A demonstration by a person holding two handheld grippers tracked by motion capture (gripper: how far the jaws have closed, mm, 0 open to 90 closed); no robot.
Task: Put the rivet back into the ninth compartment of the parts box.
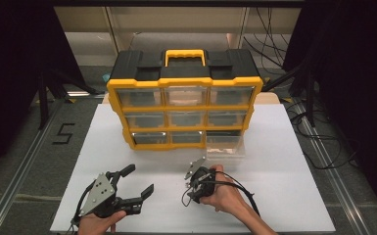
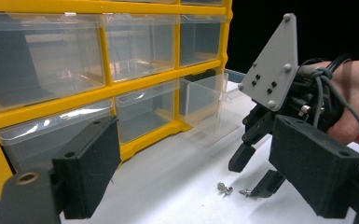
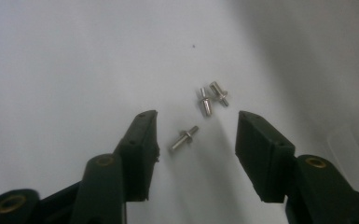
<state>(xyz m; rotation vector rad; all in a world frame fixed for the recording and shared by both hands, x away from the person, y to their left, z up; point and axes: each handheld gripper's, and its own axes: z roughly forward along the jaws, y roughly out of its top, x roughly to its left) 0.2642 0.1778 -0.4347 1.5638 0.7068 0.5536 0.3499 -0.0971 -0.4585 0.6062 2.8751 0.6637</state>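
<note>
- Three small shiny metal screws (image 3: 186,138) are lying on the white worktop (image 1: 284,196), just in front of the yellow-and-black plastic drawer cabinet (image 1: 184,105) and near its pulled-out clear bottom-right drawer (image 1: 226,145).
- The right tool (image 3: 196,140) is pointing down at them with its black jaws spread, straddling the nearest screw without touching it.
- That screw is lying flat, its long axis running diagonally between the jaws in the right gripper view; the other two (image 3: 212,98) are resting just beyond it, close together.
- The screws are likely handling as light, stiff, smooth and prone to rolling; pinching across the shank near the collar looks safest.
- The left tool (image 1: 129,188) is hovering open, well in front of the cabinet and holding nothing.
</note>
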